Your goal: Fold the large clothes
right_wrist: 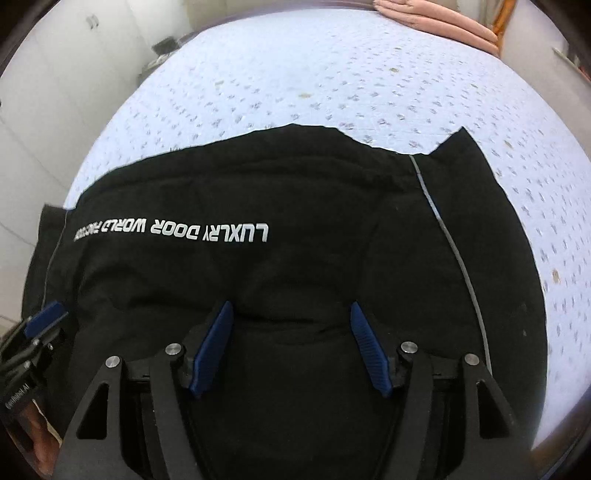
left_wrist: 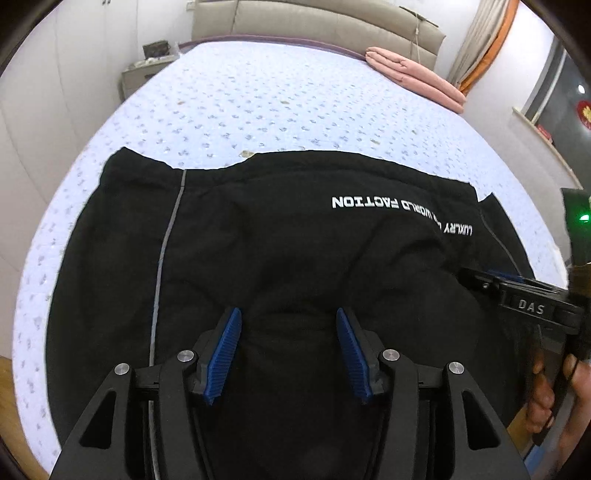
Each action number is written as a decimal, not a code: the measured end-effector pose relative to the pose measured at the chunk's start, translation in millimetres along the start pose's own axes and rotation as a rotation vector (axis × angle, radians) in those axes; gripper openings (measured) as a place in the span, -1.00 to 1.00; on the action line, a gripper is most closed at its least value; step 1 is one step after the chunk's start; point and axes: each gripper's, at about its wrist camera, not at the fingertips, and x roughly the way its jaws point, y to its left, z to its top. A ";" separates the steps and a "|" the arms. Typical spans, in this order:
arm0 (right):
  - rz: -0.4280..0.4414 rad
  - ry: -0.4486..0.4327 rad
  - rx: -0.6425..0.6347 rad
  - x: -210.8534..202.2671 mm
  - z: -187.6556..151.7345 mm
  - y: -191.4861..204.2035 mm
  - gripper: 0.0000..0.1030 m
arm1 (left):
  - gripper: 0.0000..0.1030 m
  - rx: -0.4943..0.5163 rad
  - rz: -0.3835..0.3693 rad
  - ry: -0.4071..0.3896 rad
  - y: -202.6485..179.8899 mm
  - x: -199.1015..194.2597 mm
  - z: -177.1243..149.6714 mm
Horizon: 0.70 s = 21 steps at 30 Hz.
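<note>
A large black garment point(left_wrist: 295, 240) with white lettering and a thin grey side stripe lies spread on the bed point(left_wrist: 258, 103), and it fills the lower half of the right wrist view point(right_wrist: 258, 184). My left gripper point(left_wrist: 288, 312) points down over the garment's near part. Its blue pads point(left_wrist: 225, 354) stand apart with a soft ridge of black cloth between them, not pinched. My right gripper point(right_wrist: 291, 305) hovers the same way, open, over a low fold. Each gripper shows at the edge of the other's view: the right gripper point(left_wrist: 517, 291) and the left gripper point(right_wrist: 44, 321).
The bed has a pale quilted cover point(right_wrist: 332, 66). A folded pink blanket point(left_wrist: 413, 74) lies at the far right corner by the padded headboard point(left_wrist: 314, 18). A bedside table point(left_wrist: 144, 70) stands at the far left. A person's hand point(left_wrist: 543, 398) holds the right gripper's handle.
</note>
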 end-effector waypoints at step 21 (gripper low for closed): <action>-0.173 -0.342 -0.012 -219.0 -88.3 54.1 0.81 | 0.09 0.031 0.090 -0.224 -60.3 -187.6 -40.6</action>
